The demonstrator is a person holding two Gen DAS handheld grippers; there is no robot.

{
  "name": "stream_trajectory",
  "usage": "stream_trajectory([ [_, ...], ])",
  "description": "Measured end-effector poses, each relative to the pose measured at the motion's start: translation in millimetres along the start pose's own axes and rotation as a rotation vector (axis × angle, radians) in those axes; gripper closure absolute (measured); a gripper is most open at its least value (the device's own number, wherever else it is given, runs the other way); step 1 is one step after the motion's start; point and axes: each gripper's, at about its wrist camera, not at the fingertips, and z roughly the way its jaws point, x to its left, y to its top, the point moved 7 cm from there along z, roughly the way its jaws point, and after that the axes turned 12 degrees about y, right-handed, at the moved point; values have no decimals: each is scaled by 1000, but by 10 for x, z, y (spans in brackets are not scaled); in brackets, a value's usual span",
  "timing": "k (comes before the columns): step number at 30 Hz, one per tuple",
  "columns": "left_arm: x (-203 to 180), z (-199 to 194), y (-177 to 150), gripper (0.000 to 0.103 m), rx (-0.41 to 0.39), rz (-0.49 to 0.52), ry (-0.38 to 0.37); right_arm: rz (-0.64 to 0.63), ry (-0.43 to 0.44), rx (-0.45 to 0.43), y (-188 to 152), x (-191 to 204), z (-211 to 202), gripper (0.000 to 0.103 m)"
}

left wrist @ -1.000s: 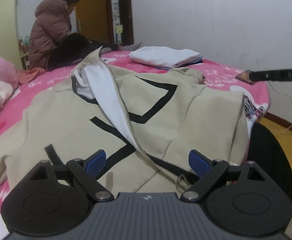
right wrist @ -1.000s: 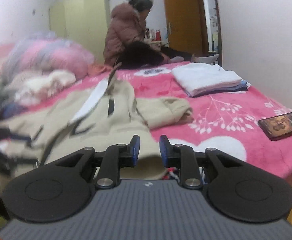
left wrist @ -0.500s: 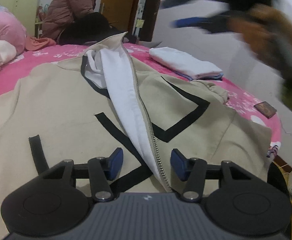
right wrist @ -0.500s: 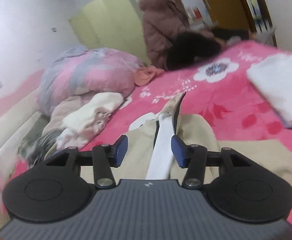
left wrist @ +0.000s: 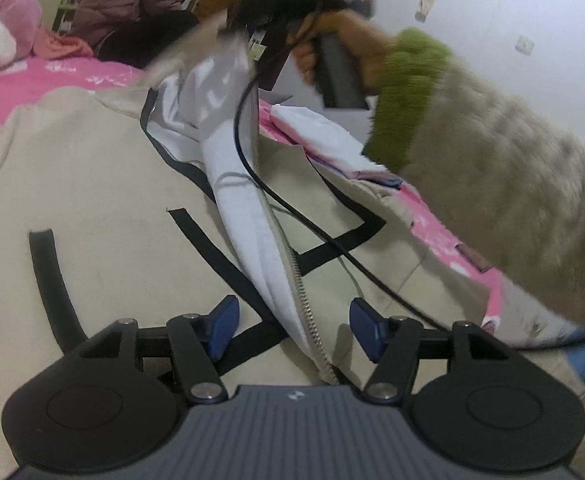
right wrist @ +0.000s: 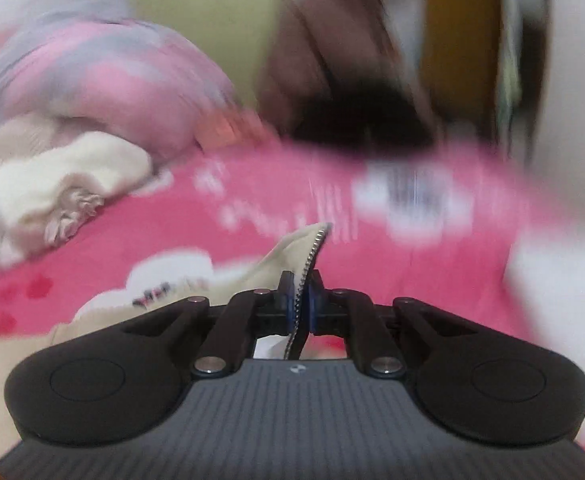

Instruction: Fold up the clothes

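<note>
Your left gripper (left wrist: 292,326) sits low over the bottom hem of the beige jacket (left wrist: 104,208), which lies spread front-up across the pink bedspread (left wrist: 52,76). Its fingers are part open and straddle the zipper edge (left wrist: 304,304) without pressing it; they have just widened a little, after narrowing from a far wider gape a second ago. Since that earlier frame the view has slid in along the hem, so the zipper now runs straight up between the pads.

Further right in the same view, your right hand (left wrist: 332,48) (green cuff, furry sleeve) reaches across to the collar end of that flap. From its own camera, the right gripper (right wrist: 301,300) is clamped on the zipper edge (right wrist: 312,256) near the collar, teeth showing between the pads. Its jaws have just snapped closed; half a second ago they stood open around the flap, and a second ago this gripper was still back at the bed's near edge. The blur says it is moving fast.

I judge you are at the start: closing the open front panel before any fold. Next, close the left fingers on the hem end, then draw both ends taut and lay the flap flat across the chest. Mind the black cable (left wrist: 248,168) draped over the jacket.
</note>
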Motion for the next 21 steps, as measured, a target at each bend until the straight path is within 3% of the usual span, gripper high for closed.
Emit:
stream_trajectory([
  [1,13,-4,4,42,2,-12,-11,-99,-13,-35,89,173,-96,98],
  [4,49,-19,15,42,8,-50,-42,-277,-10,67,-2,537,115,98],
  [7,77,-42,13,44,12,-87,-63,-306,42,194,-192,699,462,97],
  [12,100,-54,-5,45,8,-105,-77,-277,162,295,-370,969,901,96],
  [14,92,-49,-9,45,3,-102,-71,-246,205,346,-476,1048,1058,90],
  [16,84,-49,-17,45,-3,-92,-58,-195,245,356,-500,1024,1090,77],
  [17,82,-55,-24,45,-8,-84,-50,-168,265,357,-505,1008,1092,76],
  [20,89,-57,-38,45,-15,-76,-37,-7,337,225,-275,715,581,65],
  [21,94,-52,-38,45,-14,-78,-35,51,359,172,-189,586,368,55],
])
